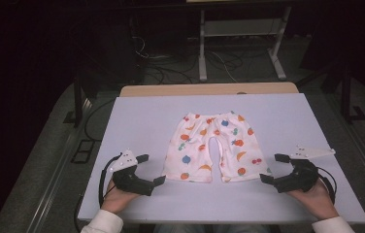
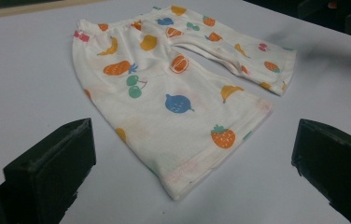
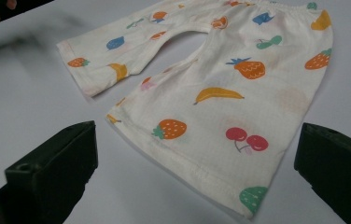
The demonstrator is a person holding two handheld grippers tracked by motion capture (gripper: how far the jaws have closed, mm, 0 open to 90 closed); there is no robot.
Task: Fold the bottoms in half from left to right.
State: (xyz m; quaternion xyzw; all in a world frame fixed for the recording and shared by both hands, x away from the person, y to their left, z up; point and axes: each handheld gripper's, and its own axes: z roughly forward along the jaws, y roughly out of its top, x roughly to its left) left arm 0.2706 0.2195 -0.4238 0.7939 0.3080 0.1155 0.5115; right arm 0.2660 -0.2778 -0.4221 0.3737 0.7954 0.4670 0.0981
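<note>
Lying flat mid-counter, small shorts [image 1: 212, 147] in thin cream knit, printed with fruit: bananas, strawberries, cherries, oranges. I see a gathered elastic waistband at the far edge, two short legs with stitched hems pointing toward me, a narrow U-shaped gap between them. Fabric looks soft, slightly waffled, mostly smooth. Counter [image 1: 137, 116] is matte pale lavender-white, a rectangular sheet with a tan wooden strip showing behind it. Left tongs [image 1: 151, 170] sit just beside the left leg hem, jaws spread wide, nothing between them, not touching cloth. Right tongs [image 1: 273, 168] are near the right leg hem, also spread wide and empty. Jaws are blocky matte black; a grey three-cornered plate tops each.
</note>
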